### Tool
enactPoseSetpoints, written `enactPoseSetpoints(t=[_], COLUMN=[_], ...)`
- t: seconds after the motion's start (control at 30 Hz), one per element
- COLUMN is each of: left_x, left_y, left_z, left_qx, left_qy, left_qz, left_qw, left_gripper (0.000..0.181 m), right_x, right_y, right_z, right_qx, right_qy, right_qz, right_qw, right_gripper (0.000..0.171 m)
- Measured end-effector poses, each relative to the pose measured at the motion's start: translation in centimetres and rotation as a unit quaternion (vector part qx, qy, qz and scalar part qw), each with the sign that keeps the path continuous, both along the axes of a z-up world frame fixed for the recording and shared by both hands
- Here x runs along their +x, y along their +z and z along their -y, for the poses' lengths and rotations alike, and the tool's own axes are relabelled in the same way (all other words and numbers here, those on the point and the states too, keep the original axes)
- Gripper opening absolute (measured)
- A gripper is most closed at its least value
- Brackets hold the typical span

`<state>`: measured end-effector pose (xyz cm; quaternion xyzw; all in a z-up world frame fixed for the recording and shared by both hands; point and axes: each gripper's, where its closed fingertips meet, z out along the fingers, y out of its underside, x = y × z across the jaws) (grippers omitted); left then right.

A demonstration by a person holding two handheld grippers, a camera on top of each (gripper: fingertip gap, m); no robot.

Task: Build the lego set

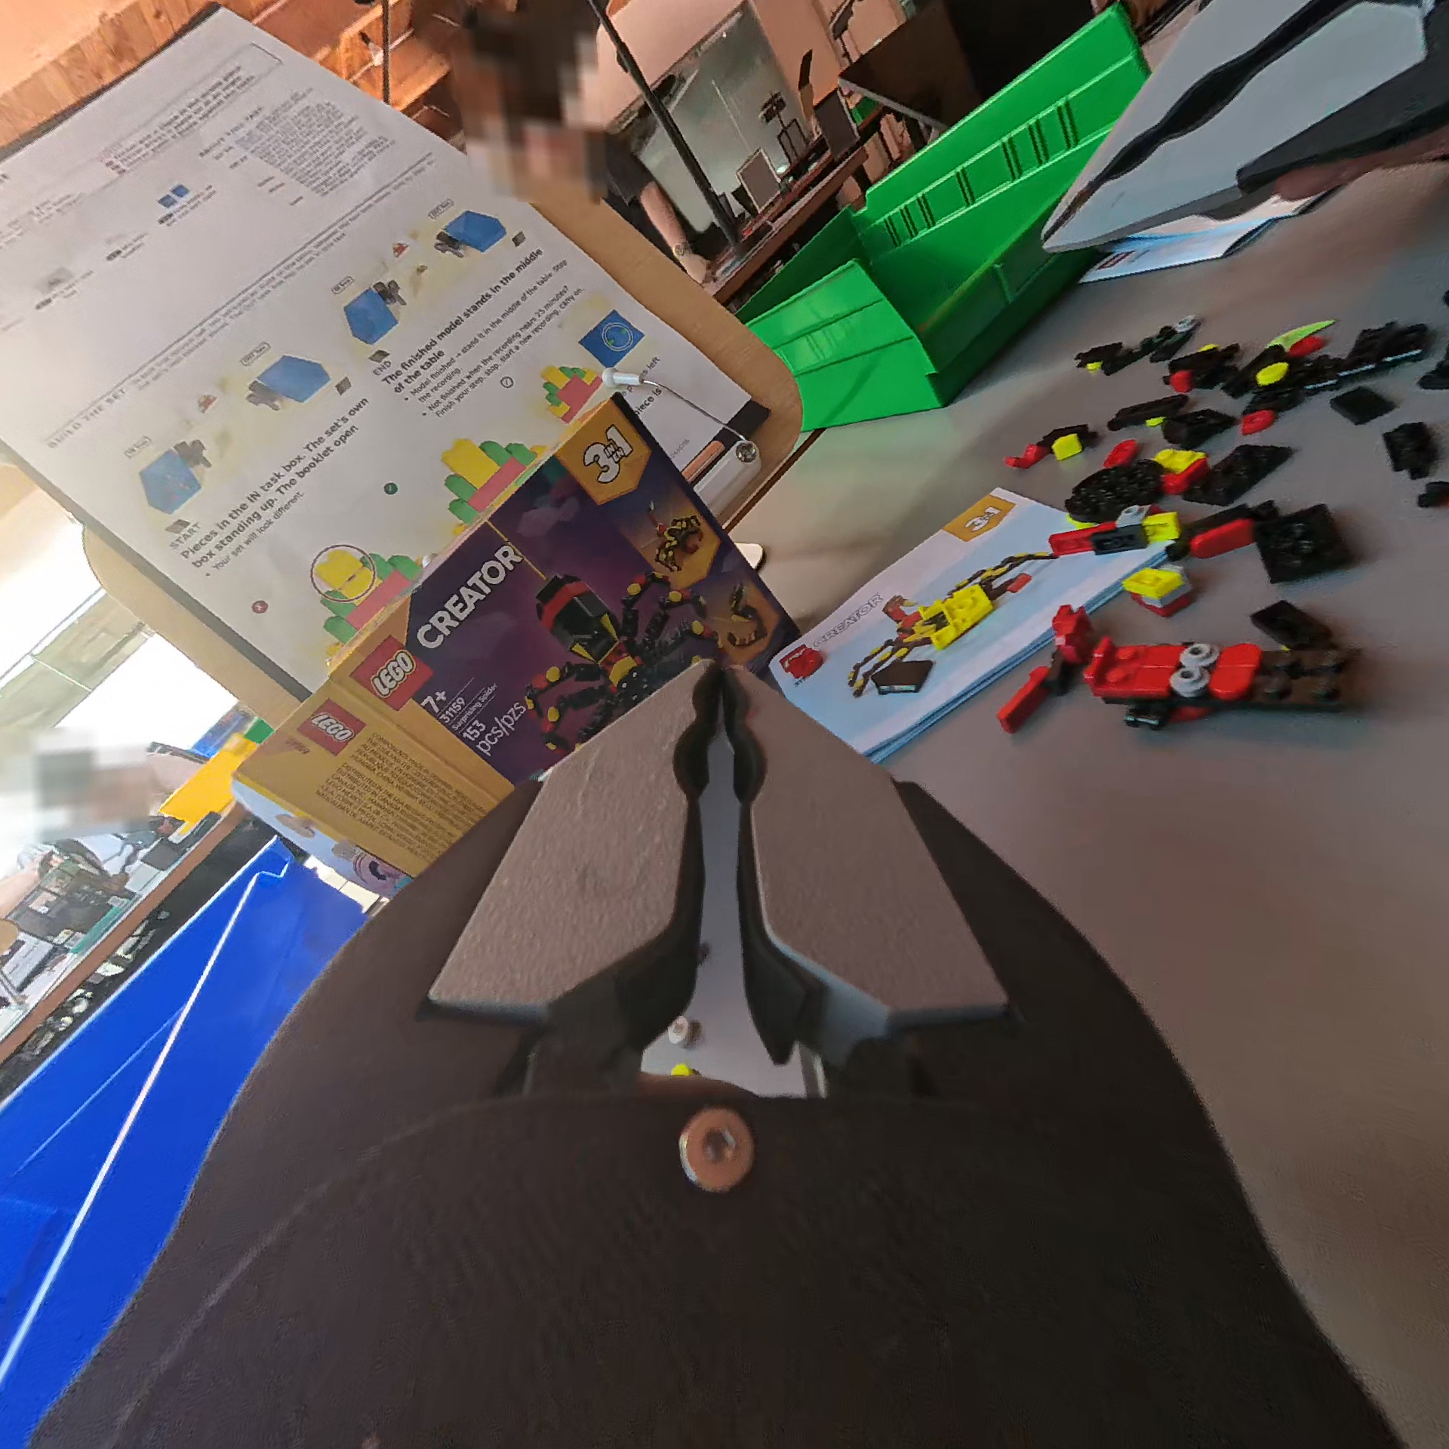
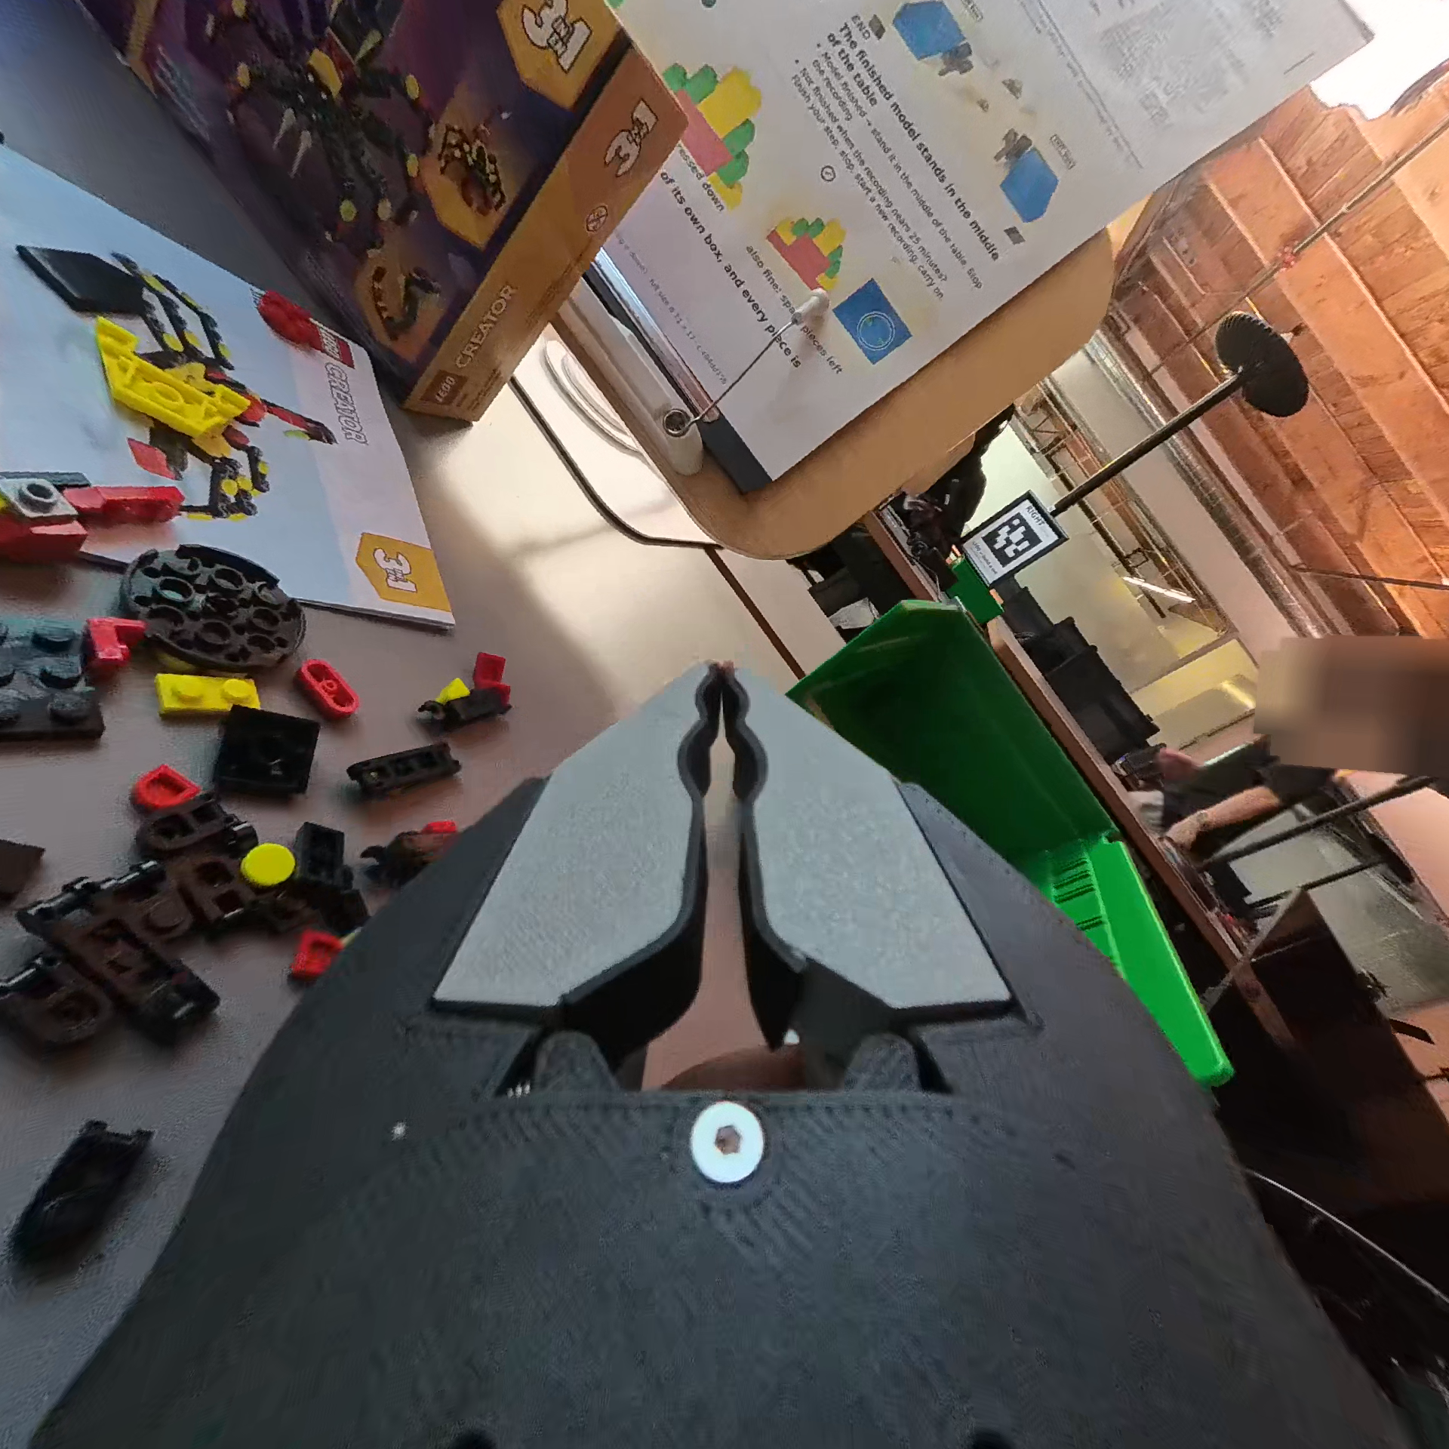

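1. Step in hand: your left gripper [image 1: 721,673] and your right gripper [image 2: 721,668] are both clenched tip to tip on nothing and raised off the grey tabletop [image 1: 1098,941]. Judged from this, you are between picks, with the build only begun.
2. The task's thing: the part-built red and dark-brown brick assembly with two grey round studs [image 1: 1200,674] lies at 3 o'clock in the left wrist view, just beside the pale-blue printed instruction booklet [image 1: 941,619]. Loose black, red and yellow bricks [image 1: 1223,439] lie scattered at 2 o'clock.
3. Next move, as a judgement: release one pair of jaws, descend on a single loose piece, and keep the other gripper free to steady the assembly.
4. Left wrist view only: the assembly; the blue plastic bin [image 1: 157,1098] at 8 o'clock; the purple and yellow cardboard set box [image 1: 502,666] standing at 10 o'clock.
5. Right wrist view only: the black round perforated plate [image 2: 212,608] and yellow two-stud plate [image 2: 205,693] at 9 o'clock, seen close; the green plastic bin [image 2: 964,753] at 3 o'clock.
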<state>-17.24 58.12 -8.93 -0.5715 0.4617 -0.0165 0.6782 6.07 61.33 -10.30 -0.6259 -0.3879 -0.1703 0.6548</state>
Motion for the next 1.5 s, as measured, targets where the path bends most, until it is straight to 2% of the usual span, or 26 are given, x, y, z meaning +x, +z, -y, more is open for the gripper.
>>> enactPoseSetpoints(t=[0.27, 0.47, 0.57, 0.67, 0.77, 0.83, 0.93, 1.03, 1.1, 1.2, 1.27, 1.37, 1.5], left_x=[0.3, 0.1, 1.2, 2.9, 3.1, 3.8, 4.5, 4.7, 4.9, 5.7, 6.4, 6.3, 6.6], left_y=[0.3, 0.5, -1.4, -2.5, -3.6, -4.8, -5.5, -4.3, -3.8, -3.8, -3.9, -3.6, -3.5], left_z=[0.8, 0.9, 1.7, 3.3, 2.0, 1.8, 0.6, -1.6, -2.6, -2.8, -2.4, -1.3, 0.3], left_qx=[0.03, 0.021, -0.072, -0.109, -0.138, -0.206, -0.273, -0.261, -0.253, -0.269, -0.278, -0.287, -0.288], left_qy=[0.029, 0.067, 0.029, -0.033, -0.002, -0.019, -0.04, -0.046, -0.06, -0.091, -0.106, -0.084, -0.097], left_qz=[-0.014, -0.003, -0.014, -0.042, -0.077, -0.086, -0.098, -0.084, -0.083, -0.061, -0.029, -0.028, -0.041], left_qw=[0.999, 0.998, 0.997, 0.993, 0.987, 0.974, 0.956, 0.961, 0.962, 0.957, 0.954, 0.954, 0.952], left_gripper=[0.0, 0.0, 0.0, 0.001, 0.033, 0.054, 0.056, 0.058, 0.059, 0.054, 0.047, 0.042, 0.035], right_x=[2.3, 4.5, 4.8, 4.3, 3.7, 3.5, 2.4, 0.7, 0.1, -0.4, -0.6, -0.9, -0.9], right_y=[-0.5, -0.4, -0.7, -1.5, -1.7, -2.2, -2.8, -2.9, -2.4, -2.1, -2.7, -2.8, -1.2], right_z=[0.7, 3.5, 4.7, 5.1, 4.5, 3.5, 2.1, 0.9, 0.1, -0.9, -1.3, -1.2, -0.3], right_qx=[0.049, 0.031, 0.015, -0.019, -0.05, -0.088, -0.149, -0.196, -0.198, -0.215, -0.248, -0.266, -0.224], right_qy=[-0.095, -0.166, -0.172, -0.163, -0.156, -0.155, -0.125, -0.08, -0.057, -0.029, -0.017, 0.006, 0.035], right_qz=[0.123, 0.093, 0.071, 0.054, 0.023, -0.008, -0.06, -0.111, -0.126, -0.15, -0.18, -0.201, -0.224], right_qw=[0.987, 0.981, 0.982, 0.985, 0.986, 0.984, 0.979, 0.971, 0.971, 0.965, 0.952, 0.943, 0.948], right_gripper=[0.0, 0.0, 0.0, 0.0, 0.003, 0.018, 0.035, 0.052, 0.055, 0.058, 0.07, 0.073, 0.062])
